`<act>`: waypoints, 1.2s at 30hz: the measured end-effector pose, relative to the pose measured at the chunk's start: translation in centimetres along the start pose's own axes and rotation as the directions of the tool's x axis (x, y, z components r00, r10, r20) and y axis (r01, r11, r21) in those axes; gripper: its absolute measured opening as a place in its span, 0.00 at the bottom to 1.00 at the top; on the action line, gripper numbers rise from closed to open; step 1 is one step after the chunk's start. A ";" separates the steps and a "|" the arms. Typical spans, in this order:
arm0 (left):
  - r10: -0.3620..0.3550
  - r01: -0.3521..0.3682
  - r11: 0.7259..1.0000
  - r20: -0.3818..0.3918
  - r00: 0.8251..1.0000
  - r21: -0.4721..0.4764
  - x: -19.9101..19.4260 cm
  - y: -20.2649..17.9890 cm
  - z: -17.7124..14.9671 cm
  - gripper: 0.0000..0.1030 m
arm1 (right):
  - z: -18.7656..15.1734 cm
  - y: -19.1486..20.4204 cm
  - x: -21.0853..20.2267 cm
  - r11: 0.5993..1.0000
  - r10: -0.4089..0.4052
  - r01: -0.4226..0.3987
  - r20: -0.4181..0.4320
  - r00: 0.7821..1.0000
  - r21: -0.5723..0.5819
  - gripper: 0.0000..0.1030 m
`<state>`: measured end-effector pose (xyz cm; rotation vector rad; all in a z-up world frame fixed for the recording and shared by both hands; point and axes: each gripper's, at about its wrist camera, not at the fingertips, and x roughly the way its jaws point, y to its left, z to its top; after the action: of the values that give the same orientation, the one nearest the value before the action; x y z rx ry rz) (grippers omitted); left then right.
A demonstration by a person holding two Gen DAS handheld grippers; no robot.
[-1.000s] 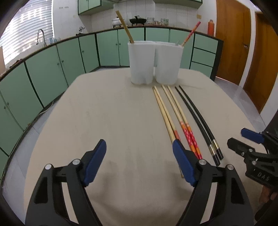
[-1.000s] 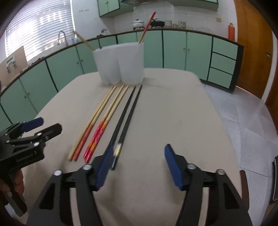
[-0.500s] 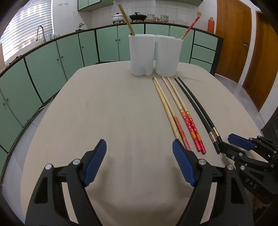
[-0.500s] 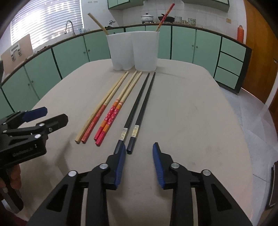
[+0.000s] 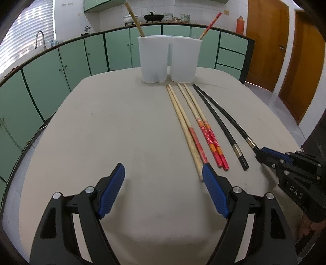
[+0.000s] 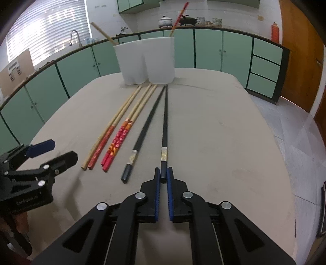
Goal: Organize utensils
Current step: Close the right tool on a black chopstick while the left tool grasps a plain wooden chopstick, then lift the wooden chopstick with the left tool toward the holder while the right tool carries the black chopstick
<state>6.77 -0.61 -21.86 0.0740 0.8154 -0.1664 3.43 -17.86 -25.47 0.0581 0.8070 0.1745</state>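
The right gripper (image 6: 163,173), black with blue pads, is closing on the butt end of 1 black chopstick with a silver band (image 6: 164,130); the tip of that stick sits between the pads and they look to be pinching it already. This chopstick lies on the beige cloth-covered table (image 6: 224,130), running from near the front edge toward the far edge. Just beside it on the left lies a second black chopstick with a silver band (image 6: 142,132), their far tips almost meeting.

Further left are 2 bamboo chopsticks with red and orange patterned ends (image 6: 124,134), touching along their length, then 2 plain bamboo chopsticks with reddish ends (image 6: 114,126), also side by side.

The left gripper (image 5: 163,177) hovers over the front left part of the table with its fingers spread wide and nothing between them (its right pad stands just over the butt of the plain bamboo pair, though I cannot tell if it touches).

At the far edge stands a white plastic 2-compartment utensil holder (image 5: 170,59). 1 bamboo chopstick (image 5: 134,19) leans in its left compartment and 1 red patterned chopstick (image 5: 209,25) in its right one
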 end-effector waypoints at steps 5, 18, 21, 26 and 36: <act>-0.005 0.005 1.000 -0.016 1.000 0.005 0.5 -0.8 -0.4 0.74 | -0.2 -0.2 -0.1 1.000 -0.001 0.001 0.005 1.000 0.001 0.06; 0.013 -0.013 1.000 -0.028 1.000 -0.005 1.4 -1.2 -0.5 0.59 | -0.2 -0.3 -0.1 1.000 0.020 -0.020 0.008 1.000 0.002 0.07; 0.011 -0.011 1.000 -0.023 1.000 -0.011 1.3 -1.3 -0.4 0.50 | -0.2 -0.4 0.0 1.000 0.027 -0.027 0.010 1.000 0.006 0.07; -0.009 0.008 1.000 -0.022 1.000 -0.002 1.3 -1.7 -0.2 0.24 | -0.1 -0.5 0.2 0.999 0.038 -0.038 0.009 0.999 0.021 0.08; -0.038 0.038 0.999 -0.026 0.999 -0.005 1.1 -1.7 -0.1 0.06 | 0.1 -0.3 0.0 0.999 0.032 -0.032 0.009 0.999 0.014 0.07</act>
<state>7.13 -2.43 -22.70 0.0565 0.8436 -0.1996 3.54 -18.14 -25.37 0.0849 0.7991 0.1989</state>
